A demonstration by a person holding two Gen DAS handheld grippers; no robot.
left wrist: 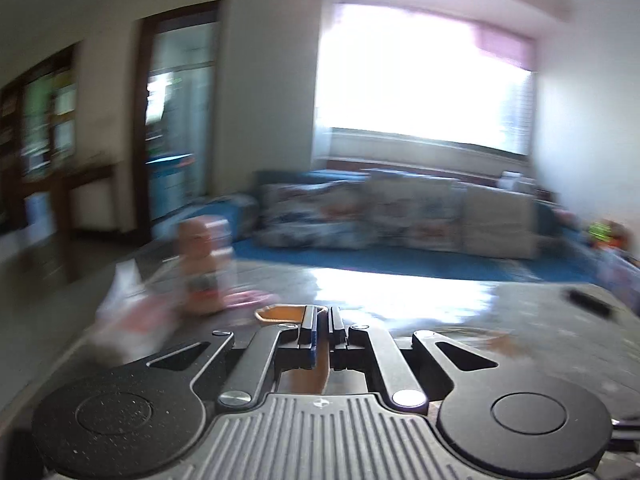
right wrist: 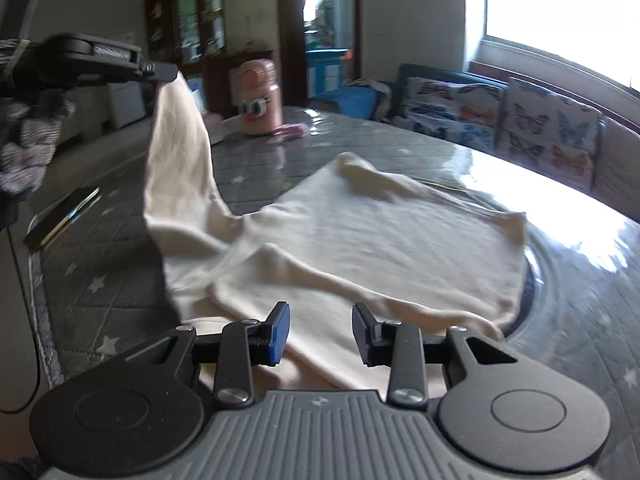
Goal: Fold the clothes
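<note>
Left wrist view, heavily blurred: our left claw (left wrist: pixel 322 330) is pressed together, a sliver of pale cloth showing between the pads, though we cannot make out the garment itself here. Beyond it we see the glossy tabletop (left wrist: pixel 400 292), a pink bottle (left wrist: pixel 206 268) toward its far left edge, and a small dark object (left wrist: pixel 588 302) near the right edge. Right wrist view, clearer: the cream garment (right wrist: pixel 360 248) lies spread across the middle of the tabletop, one corner drawn up in a tall peak to the left claw (right wrist: pixel 170 72), which pinches it above the left side. Our right claw (right wrist: pixel 321 334) is spread, hovering just over the garment's near hem, gripping nothing. A phone (right wrist: pixel 64 216) lies near the left edge, apart from the cloth. Risks, as we judge them: only a small pinch holds the lifted corner, so a quick pull could slip it free; with the near hem unpinned, the whole garment may drag across the slick tabletop rather than fold; the trailing cloth could also sweep toward the phone or bottle.
</note>
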